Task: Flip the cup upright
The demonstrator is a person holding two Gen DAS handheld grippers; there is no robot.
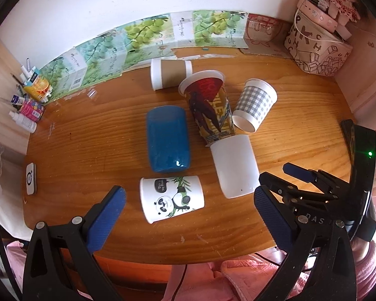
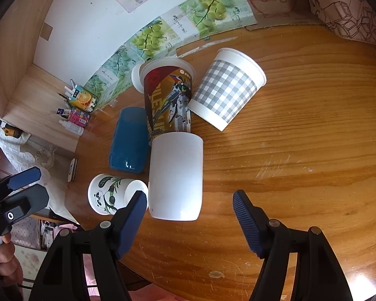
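- The left gripper (image 1: 188, 215) hung over the near edge of the table (image 1: 87, 135), its jaws spread wide and holding nothing.
- The panda cup (image 1: 171, 199) lay on its side just beyond that gap, nearest the table edge.
- The right gripper (image 2: 190, 223) was also spread and empty; the white cup (image 2: 175, 175) lay on its side just ahead, nearer the left finger.
- Judged from this, the step in hand was the approach, with no cup gripped yet.
- The next move likely called for straddling one cup's wall, pinching it, then tilting it onto its base.
- Beyond the white cup lay the blue cup (image 1: 168, 139), the printed cup (image 1: 210, 107) touching it, the checked cup (image 1: 255, 104) and, farthest, the brown cup (image 1: 171, 73).
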